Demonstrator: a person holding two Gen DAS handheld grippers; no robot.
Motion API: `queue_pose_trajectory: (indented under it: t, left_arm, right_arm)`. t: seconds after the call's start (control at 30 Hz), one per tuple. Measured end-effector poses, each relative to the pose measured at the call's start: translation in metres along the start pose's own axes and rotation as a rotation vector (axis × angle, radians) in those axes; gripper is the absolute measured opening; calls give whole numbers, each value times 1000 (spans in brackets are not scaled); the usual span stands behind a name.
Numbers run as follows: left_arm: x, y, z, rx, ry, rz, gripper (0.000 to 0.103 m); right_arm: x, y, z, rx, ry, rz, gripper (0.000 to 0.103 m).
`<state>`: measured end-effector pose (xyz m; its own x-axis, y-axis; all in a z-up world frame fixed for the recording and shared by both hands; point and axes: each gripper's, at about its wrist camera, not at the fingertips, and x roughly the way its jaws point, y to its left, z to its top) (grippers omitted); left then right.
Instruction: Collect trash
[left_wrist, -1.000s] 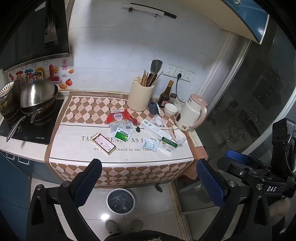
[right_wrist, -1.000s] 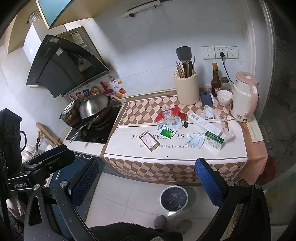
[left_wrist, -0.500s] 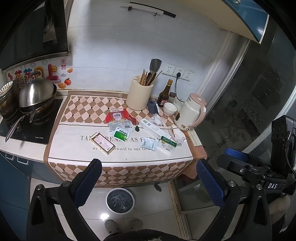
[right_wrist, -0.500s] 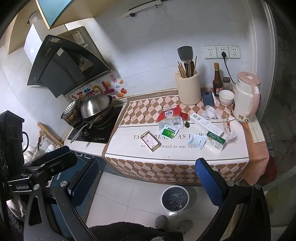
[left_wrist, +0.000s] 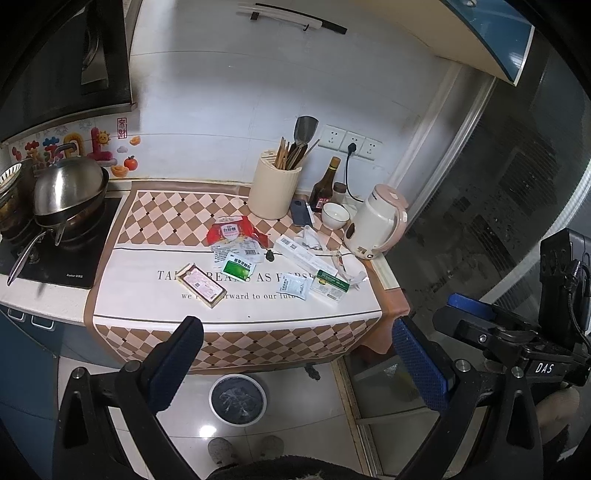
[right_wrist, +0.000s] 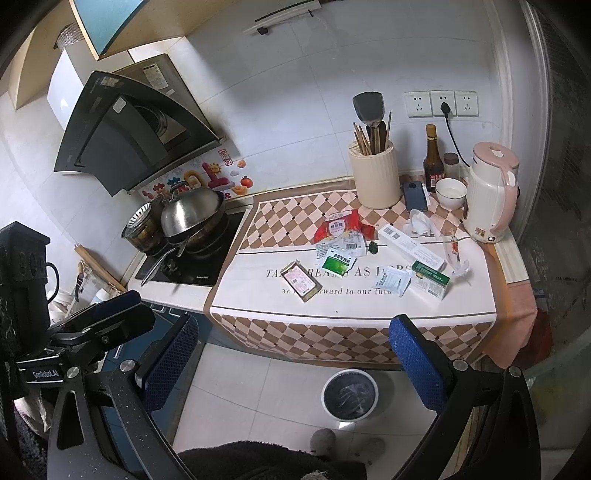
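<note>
Trash: packets and boxes (left_wrist: 255, 258) litter the tabletop (right_wrist: 354, 302) left of the kettle (right_wrist: 487, 199) | our left gripper (left_wrist: 295, 362) and right gripper (right_wrist: 295, 358) hang back, jaws spread, empty | step: approach | next: reach in, pinch one piece for the bin (right_wrist: 349, 393) below

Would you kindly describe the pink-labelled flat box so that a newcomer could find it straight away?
Start at the checkered cloth covering the counter beside the stove. On its white printed band, the pink-labelled box lies at the left end of the litter, apart from the rest. It alone has a tan rim around a pink face.
</note>
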<state>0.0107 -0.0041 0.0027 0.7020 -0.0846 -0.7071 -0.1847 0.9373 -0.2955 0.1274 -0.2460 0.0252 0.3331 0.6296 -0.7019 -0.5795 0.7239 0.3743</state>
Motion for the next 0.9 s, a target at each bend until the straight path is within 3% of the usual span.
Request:
queue_pose_trajectory:
  t: [0.9]
  left_arm:
    - [3,13,1,6,13,-47,103]
  right_arm:
    - [5,8,-4,5,6,2,103]
